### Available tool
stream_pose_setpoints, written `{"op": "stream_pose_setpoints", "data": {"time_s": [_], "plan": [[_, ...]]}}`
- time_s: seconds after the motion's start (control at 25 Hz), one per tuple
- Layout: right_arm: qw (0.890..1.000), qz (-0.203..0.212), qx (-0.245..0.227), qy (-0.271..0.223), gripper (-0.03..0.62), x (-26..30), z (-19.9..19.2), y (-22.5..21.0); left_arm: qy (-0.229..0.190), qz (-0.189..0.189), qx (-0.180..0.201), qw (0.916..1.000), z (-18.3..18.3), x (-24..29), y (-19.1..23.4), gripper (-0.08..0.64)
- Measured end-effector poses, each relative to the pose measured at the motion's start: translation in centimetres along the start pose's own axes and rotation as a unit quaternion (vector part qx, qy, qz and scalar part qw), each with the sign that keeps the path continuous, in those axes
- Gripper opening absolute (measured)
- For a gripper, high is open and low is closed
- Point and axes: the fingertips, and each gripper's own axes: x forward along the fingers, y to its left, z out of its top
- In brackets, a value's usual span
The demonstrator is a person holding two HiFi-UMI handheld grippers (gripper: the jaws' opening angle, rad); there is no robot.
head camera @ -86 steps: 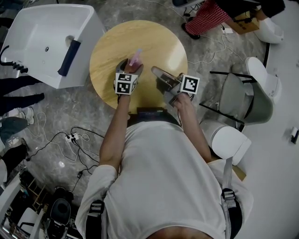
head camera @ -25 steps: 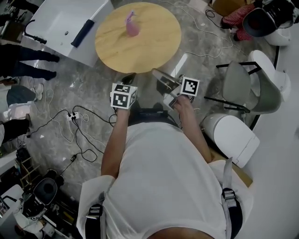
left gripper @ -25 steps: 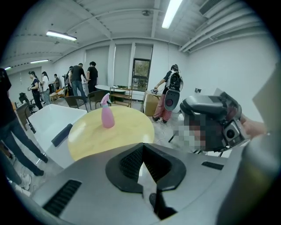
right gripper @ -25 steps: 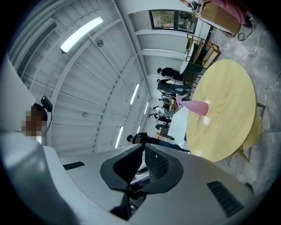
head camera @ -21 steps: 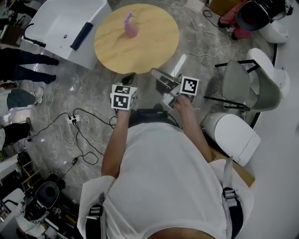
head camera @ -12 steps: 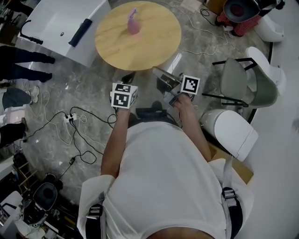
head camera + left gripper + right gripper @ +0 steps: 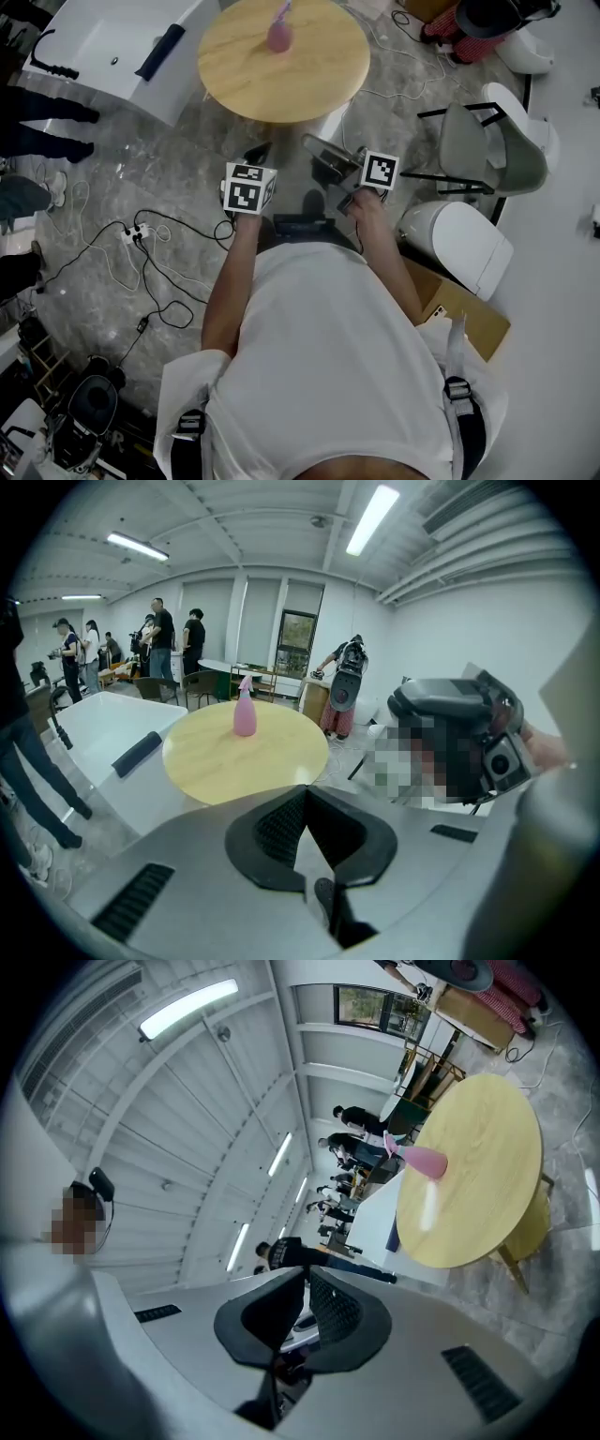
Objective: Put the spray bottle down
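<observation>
The bottle [image 7: 279, 31] stood upright on the round table [image 7: 314, 80], toward its far side, with nothing touching it. Both tongs were off the table, held over the floor [image 7: 178, 155] between the person and the table's near edge, well apart from the bottle. The left tongs [image 7: 260, 150] had their jaws together with nothing between them, and they tilted downward. The right tongs [image 7: 316, 146] lay about level, pointing toward the table; their jaws also met at the tips and held nothing. A white tub [image 7: 103, 56] stood just left of the table, with a dark pad [image 7: 161, 50] lying on its rim. A chair [image 7: 492, 150] stood to the table's right. Cables [image 7: 141, 248] trailed over the floor on the person's left.
</observation>
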Motion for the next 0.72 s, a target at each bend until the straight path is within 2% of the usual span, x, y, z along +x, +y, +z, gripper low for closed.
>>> {"op": "stream_pose_setpoints", "data": {"time_s": [0.16,0.44,0.72], "plan": [[1.000,-0.011,-0.005,-0.006,0.026,0.5,-2.2,1.1,0.004,-0.014,0.002,0.9999,-1.2,-1.4,0.4,0.005],[0.999,-0.036,-0.008,-0.016,0.026,0.2,-5.3,1.7,0.040,-0.042,0.003,0.9983,-4.3,-2.4,0.0,0.005],[0.999,-0.038,-0.023,-0.019,0.026,-0.7,-5.1,3.0,0.037,-0.062,0.003,0.9974,-4.3,-2.5,-1.7,0.005]]}}
